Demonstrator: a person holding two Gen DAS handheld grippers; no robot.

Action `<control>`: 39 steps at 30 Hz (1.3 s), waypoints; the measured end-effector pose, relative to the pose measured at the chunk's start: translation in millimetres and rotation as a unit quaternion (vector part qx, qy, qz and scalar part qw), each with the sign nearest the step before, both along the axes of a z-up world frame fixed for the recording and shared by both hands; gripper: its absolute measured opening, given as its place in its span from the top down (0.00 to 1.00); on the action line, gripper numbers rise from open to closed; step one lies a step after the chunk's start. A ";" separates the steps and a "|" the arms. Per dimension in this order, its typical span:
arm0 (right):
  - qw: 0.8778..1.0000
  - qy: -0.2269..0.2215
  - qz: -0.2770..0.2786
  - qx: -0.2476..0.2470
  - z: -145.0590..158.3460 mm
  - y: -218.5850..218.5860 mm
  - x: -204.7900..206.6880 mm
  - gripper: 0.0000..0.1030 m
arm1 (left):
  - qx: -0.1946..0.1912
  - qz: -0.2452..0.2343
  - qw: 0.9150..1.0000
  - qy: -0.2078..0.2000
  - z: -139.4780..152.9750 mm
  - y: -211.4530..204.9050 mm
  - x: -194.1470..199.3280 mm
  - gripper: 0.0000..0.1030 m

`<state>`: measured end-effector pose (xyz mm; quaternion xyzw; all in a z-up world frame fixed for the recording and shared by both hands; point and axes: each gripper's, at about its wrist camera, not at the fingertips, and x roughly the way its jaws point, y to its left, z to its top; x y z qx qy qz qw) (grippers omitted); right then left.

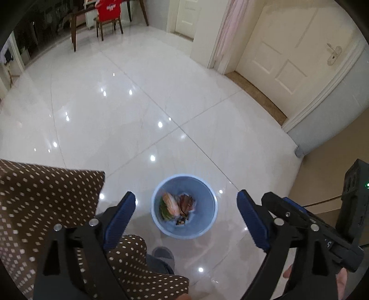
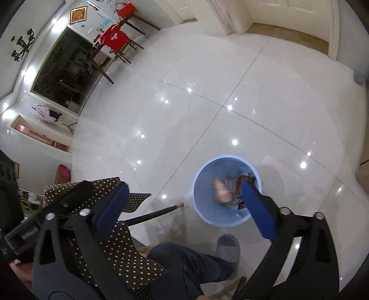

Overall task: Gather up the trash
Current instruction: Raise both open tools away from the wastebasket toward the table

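Observation:
A light blue trash bin (image 1: pixel 208 203) stands on the white tiled floor, seen from above. It holds several wrappers, among them an orange packet (image 1: pixel 171 203) and a brown one (image 1: pixel 188 202). My left gripper (image 1: pixel 185 199) is open and empty, high above the bin. The bin also shows in the right wrist view (image 2: pixel 203 184) with the orange packet (image 2: pixel 222 190) inside. My right gripper (image 2: pixel 184 191) is open and empty, its right finger (image 2: pixel 258 207) over the bin's edge. The right gripper's body (image 1: pixel 322 233) shows at the right of the left wrist view.
A brown polka-dot cloth (image 1: pixel 46 207) covers a table at the left, also in the right wrist view (image 2: pixel 110 244). The person's leg and grey slipper (image 2: pixel 228 247) are beside the bin. A cream door (image 1: pixel 288 57) stands far right; a dining table and red-covered chair (image 1: pixel 108 11) stand at the back.

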<state>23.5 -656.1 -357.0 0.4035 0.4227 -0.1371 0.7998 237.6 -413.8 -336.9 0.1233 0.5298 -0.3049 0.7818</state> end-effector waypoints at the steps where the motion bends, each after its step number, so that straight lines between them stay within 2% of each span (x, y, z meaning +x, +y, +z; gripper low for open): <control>1: 1.000 0.002 -0.002 -0.006 4.3 1.4 0.9 0.06 | -0.003 -0.002 1.000 -0.008 6.5 2.6 -3.2 0.14; 9: 0.997 -0.001 -0.003 -0.074 57.5 17.9 0.2 0.06 | -0.039 -0.012 0.997 -0.068 63.5 32.3 -35.4 0.12; 17: 0.989 -0.034 0.005 -0.145 123.4 53.0 -2.2 0.06 | -0.087 -0.001 0.991 -0.105 119.7 76.0 -58.7 0.11; 26: 0.978 -0.089 0.042 -0.181 182.1 108.6 4.3 0.06 | -0.117 0.026 0.982 -0.146 163.5 143.5 -77.5 0.11; 33: 0.972 -0.110 0.081 -0.192 198.5 153.4 17.7 0.06 | -0.130 0.062 0.974 -0.173 180.1 201.6 -88.7 0.11; 39: 0.964 -0.120 0.137 -0.193 202.2 200.7 36.2 0.06 | -0.126 0.099 0.967 -0.197 187.7 253.9 -99.1 0.11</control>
